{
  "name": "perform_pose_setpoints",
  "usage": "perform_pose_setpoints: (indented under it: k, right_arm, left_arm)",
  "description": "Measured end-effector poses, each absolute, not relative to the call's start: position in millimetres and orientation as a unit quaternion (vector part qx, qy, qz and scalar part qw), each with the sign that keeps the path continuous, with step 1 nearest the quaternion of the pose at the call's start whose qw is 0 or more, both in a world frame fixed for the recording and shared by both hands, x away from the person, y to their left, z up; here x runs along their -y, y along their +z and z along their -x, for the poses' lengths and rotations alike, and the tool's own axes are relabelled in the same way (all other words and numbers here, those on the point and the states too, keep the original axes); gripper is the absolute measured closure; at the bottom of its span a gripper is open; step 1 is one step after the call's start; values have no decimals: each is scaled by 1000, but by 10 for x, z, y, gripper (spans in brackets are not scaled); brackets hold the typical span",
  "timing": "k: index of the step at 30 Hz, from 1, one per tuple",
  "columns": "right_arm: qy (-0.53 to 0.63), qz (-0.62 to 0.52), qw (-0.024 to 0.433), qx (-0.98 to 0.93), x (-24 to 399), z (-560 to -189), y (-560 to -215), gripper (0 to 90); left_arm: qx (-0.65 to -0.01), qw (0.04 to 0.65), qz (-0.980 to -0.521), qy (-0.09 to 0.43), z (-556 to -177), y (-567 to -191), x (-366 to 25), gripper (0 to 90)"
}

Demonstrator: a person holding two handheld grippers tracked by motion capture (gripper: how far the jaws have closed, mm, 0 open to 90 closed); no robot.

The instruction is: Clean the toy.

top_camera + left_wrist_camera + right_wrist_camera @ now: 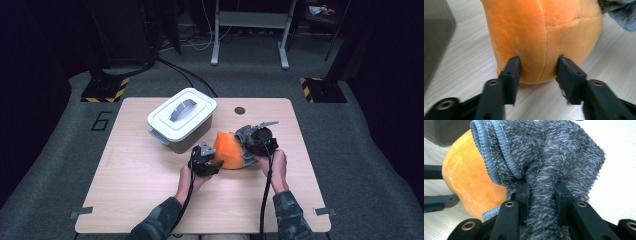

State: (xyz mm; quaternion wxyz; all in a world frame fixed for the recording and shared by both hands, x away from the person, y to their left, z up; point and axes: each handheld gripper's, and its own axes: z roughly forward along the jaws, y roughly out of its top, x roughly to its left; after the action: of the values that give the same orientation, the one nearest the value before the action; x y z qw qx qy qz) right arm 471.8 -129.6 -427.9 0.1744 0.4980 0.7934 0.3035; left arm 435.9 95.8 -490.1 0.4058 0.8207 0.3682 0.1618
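Two grippers of mine on the table, left gripper (pixel 537 67) with jaws parted against the orange plush (pixel 541 37), right gripper (pixel 541 195) with jaws clamped on the grey cloth (pixel 544 157) draped over it, beside the lidded bin (pixel 182 120).

I see a light wood table (pixel 150 190) on grey carpet (pixel 50 165), a white "6" (pixel 101 121) marked beside it. Two black-yellow striped feet (pixel 106 90) flank the far side. A grey metal stand (pixel 250 30) sits behind, cables (pixel 187 75) trailing. Surroundings dark; the table is lit.
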Motion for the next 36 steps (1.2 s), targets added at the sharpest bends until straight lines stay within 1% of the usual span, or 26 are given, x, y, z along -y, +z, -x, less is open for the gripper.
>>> perform_pose_setpoints:
  k: [2, 4, 5, 7, 9, 15, 22, 24, 28, 36]
  right_arm:
    - [306, -500, 173, -791, 1292, -4711, -4278, 699]
    - [310, -501, 172, -789, 1303, -4708, -4278, 698]
    - [312, -502, 173, -788, 1309, -4707, -4276, 698]
    - [314, -501, 177, -787, 1329, -4693, -4257, 698]
    - [319, -503, 178, -783, 1344, -4666, -4227, 698]
    - [343, -488, 180, -782, 1321, -4544, -4043, 698]
    - [365, -452, 163, -797, 1042, -4456, -3908, 697]
    - [357, -444, 161, -806, 924, -4461, -3925, 697]
    - [329, -434, 173, -820, 781, -4525, -4044, 700]
    - [314, -434, 188, -823, 740, -4554, -4106, 702]
  left_arm:
    - [-365, 398, -825, 166, -4367, -4908, -944, 615]
    - [-378, 399, -819, 163, -4369, -4905, -927, 712]
    - [-377, 398, -820, 165, -4366, -4897, -922, 746]
    - [-378, 402, -818, 162, -4357, -4882, -928, 796]
    - [-382, 412, -813, 153, -4356, -4869, -949, 819]
    - [-384, 433, -806, 124, -4322, -4793, -988, 829]
    - [-366, 444, -810, 111, -4264, -4733, -946, 831]
    - [-362, 443, -813, 110, -4270, -4735, -940, 831]
    - [-367, 434, -815, 112, -4298, -4764, -963, 830]
    - [-376, 426, -815, 113, -4340, -4820, -1003, 828]
